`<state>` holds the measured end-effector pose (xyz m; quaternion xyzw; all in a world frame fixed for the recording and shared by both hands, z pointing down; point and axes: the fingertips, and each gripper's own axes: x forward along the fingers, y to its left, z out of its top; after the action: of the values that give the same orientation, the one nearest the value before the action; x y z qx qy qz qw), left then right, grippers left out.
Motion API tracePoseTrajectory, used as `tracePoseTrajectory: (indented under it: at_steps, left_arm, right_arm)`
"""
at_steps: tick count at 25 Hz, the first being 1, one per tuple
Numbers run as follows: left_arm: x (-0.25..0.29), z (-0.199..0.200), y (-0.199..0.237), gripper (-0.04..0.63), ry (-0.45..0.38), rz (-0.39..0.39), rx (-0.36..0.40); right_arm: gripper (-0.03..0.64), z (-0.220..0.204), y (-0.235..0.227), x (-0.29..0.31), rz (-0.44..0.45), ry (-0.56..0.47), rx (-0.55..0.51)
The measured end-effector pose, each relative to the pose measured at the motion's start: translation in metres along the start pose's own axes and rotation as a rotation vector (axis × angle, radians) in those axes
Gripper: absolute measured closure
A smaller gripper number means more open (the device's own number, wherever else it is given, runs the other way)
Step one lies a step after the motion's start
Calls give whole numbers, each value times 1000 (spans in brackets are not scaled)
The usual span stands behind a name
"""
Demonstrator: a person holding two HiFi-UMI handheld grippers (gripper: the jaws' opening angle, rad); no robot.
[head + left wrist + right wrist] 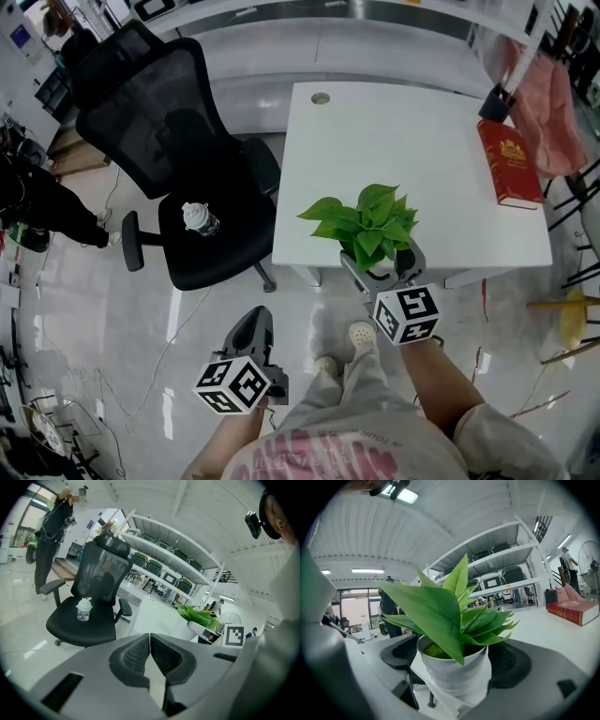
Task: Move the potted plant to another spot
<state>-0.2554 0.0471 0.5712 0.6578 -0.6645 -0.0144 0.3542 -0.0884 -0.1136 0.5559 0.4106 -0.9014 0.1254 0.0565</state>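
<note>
One potted plant (452,672), bench's (422,141) near edge!
Right claw (455,658) pinches its white sides, looks light and slick; left claw (150,644) pressed together.

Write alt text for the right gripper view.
A green potted plant in a white pot fills the centre, clamped between the two dark pads of the right gripper at the near edge of a white table. A red book lies on the table at far right, with shelving behind.
</note>
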Motion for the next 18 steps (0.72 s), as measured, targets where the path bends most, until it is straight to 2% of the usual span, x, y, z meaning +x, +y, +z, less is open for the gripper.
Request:
tracePoseTrajectory:
  at_steps: [7,18]
  left_arm:
    - [-15,-14,19,571,10,25,-25]
    - [-16,-19,16,571,13,26,-39]
  right_arm:
    - [126,-5,7,-2,-34,-8,-9]
    - [126,-7,8,-1,-54,5,-53]
